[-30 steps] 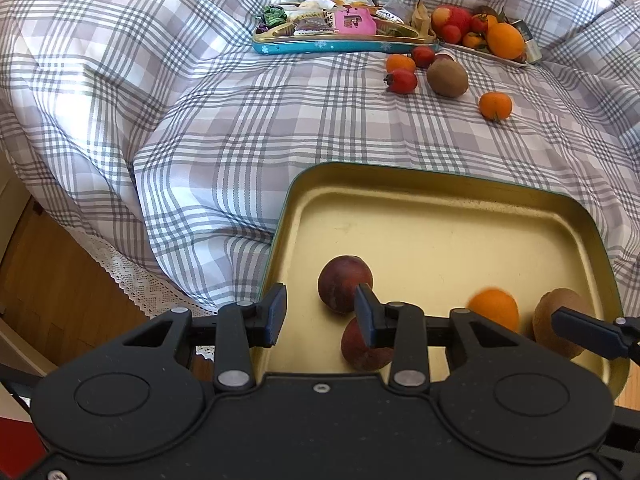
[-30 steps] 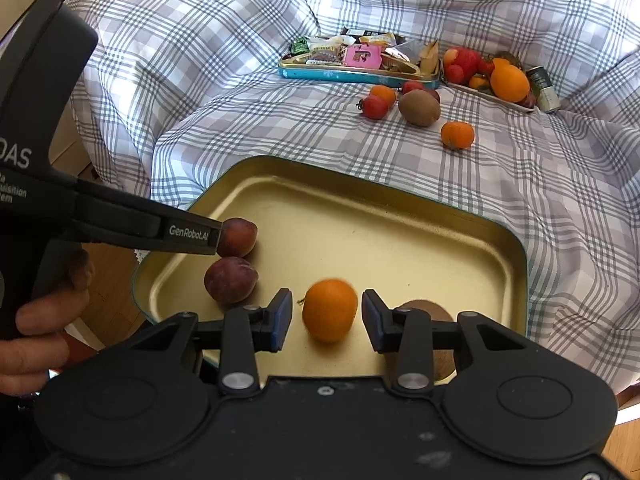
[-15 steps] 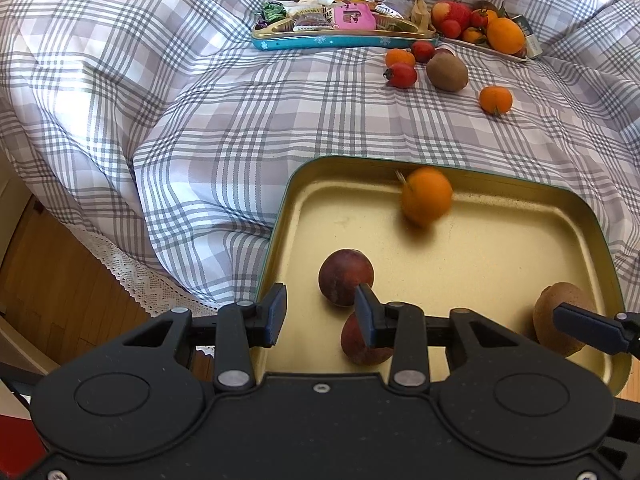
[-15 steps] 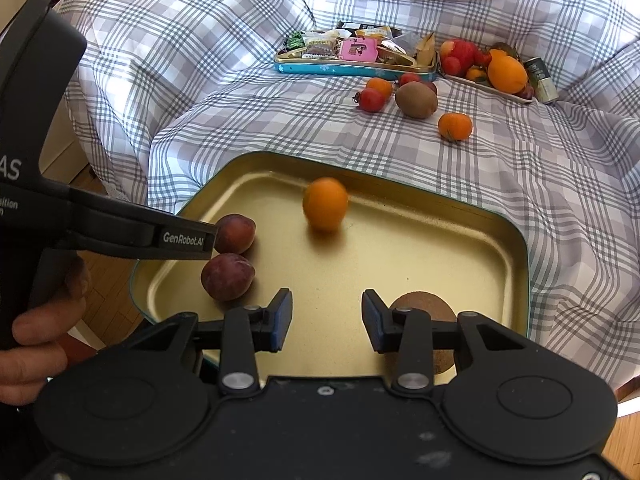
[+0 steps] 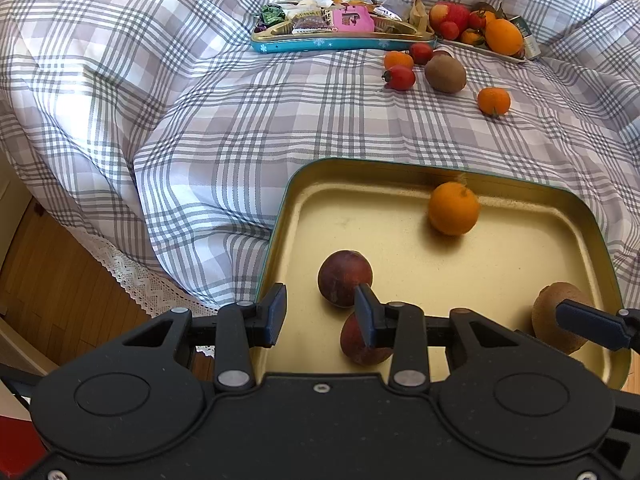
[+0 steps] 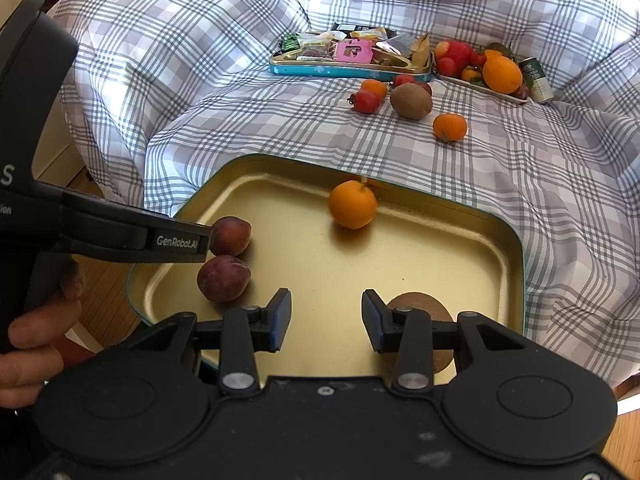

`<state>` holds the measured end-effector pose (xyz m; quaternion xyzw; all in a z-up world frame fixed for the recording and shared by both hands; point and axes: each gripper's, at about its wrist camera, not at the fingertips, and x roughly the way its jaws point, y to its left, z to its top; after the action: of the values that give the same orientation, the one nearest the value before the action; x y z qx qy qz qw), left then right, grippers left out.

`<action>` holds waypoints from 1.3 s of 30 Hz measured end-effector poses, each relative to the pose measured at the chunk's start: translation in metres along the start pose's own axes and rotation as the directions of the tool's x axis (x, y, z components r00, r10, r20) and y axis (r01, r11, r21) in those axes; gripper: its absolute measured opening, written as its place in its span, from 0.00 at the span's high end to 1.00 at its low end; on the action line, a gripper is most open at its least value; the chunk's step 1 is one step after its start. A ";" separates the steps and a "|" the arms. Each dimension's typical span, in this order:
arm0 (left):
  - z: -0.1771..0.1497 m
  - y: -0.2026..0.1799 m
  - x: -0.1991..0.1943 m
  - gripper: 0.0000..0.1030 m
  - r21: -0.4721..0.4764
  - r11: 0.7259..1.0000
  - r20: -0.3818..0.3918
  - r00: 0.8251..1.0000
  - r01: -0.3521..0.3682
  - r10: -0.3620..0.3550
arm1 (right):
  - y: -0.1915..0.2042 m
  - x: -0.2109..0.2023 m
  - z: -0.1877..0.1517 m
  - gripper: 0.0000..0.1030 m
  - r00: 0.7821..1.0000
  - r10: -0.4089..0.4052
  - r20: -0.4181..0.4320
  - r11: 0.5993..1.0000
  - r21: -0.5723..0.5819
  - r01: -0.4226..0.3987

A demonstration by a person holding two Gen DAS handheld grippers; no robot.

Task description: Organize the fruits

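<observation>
While both grippers hang over the near end of the gold tray (image 6: 508, 248), the right gripper (image 6: 326, 320) has its jaws apart with nothing between them, and the left gripper (image 5: 320, 312) is likewise spread and empty. An orange (image 6: 353, 205) lies against the tray's far wall, two plums (image 6: 224, 279) sit at its left side, and a kiwi (image 6: 416, 308) sits at the near right. More fruit (image 6: 411, 101) lies well apart on the plaid cloth (image 6: 240, 100), near a snack tin (image 6: 348, 69)
</observation>
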<state>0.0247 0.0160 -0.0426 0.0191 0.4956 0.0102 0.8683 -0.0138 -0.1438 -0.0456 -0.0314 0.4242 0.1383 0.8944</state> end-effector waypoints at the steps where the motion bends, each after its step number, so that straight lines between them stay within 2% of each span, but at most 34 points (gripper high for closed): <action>1: 0.000 0.000 0.000 0.55 0.000 1.000 0.001 1.000 -0.001 0.001 | -0.001 0.000 0.000 0.59 1.000 -0.003 -0.001 1.000 0.007 0.003; 8: 0.000 0.000 -0.001 0.55 0.004 1.000 0.003 1.000 -0.003 0.003 | -0.012 0.000 0.002 0.57 0.999 -0.041 0.006 0.995 0.090 0.040; 20: 0.000 -0.004 -0.001 0.55 0.025 1.000 0.005 1.000 -0.001 0.001 | -0.034 0.001 0.005 0.49 0.996 -0.091 0.013 0.960 0.267 0.084; 28: 0.000 -0.007 -0.001 0.55 0.041 0.999 0.000 1.000 0.003 -0.003 | -0.035 0.005 0.005 0.45 0.996 -0.087 -0.006 0.956 0.279 0.086; 39: 0.009 -0.007 0.003 0.55 0.075 0.996 -0.043 0.998 0.043 -0.040 | -0.037 0.007 0.006 0.44 0.997 -0.077 -0.020 0.952 0.295 0.080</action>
<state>0.0340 0.0091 -0.0409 0.0415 0.5139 -0.0264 0.8564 0.0053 -0.1768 -0.0490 0.0851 0.4423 0.0374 0.8920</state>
